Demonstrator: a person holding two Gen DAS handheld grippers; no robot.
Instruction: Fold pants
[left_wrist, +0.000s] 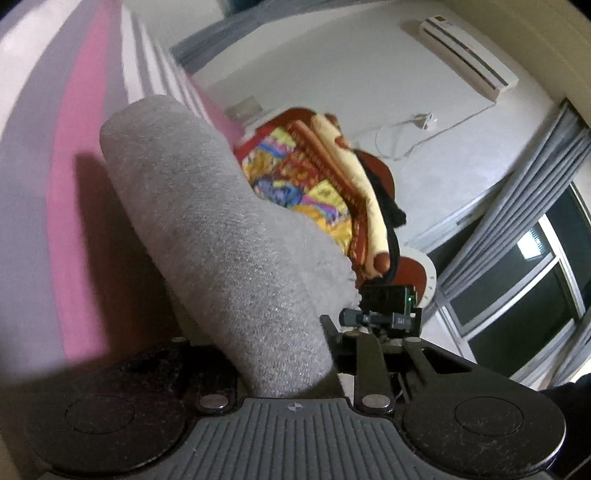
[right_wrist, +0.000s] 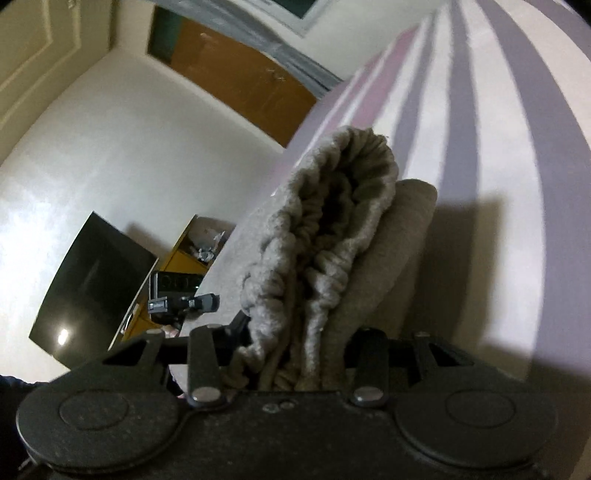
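The grey fleece pants (left_wrist: 221, 236) fill the middle of the left wrist view as a folded roll that rises from my left gripper (left_wrist: 291, 384). The gripper is shut on the cloth; its fingertips are hidden by it. In the right wrist view the gathered elastic waistband of the pants (right_wrist: 332, 236) stands bunched up out of my right gripper (right_wrist: 295, 380), which is shut on it, fingertips hidden in the folds. Both grippers hold the pants lifted above the pink and lilac striped bedsheet (left_wrist: 74, 147), also in the right wrist view (right_wrist: 498, 110).
A pile of colourful folded blankets (left_wrist: 317, 177) lies on the bed behind the pants. A wall air conditioner (left_wrist: 469, 55) and curtained window (left_wrist: 535, 258) lie beyond. The right wrist view shows a dark TV (right_wrist: 92, 288), a yellow shelf (right_wrist: 184, 251) and a wooden door (right_wrist: 240, 81).
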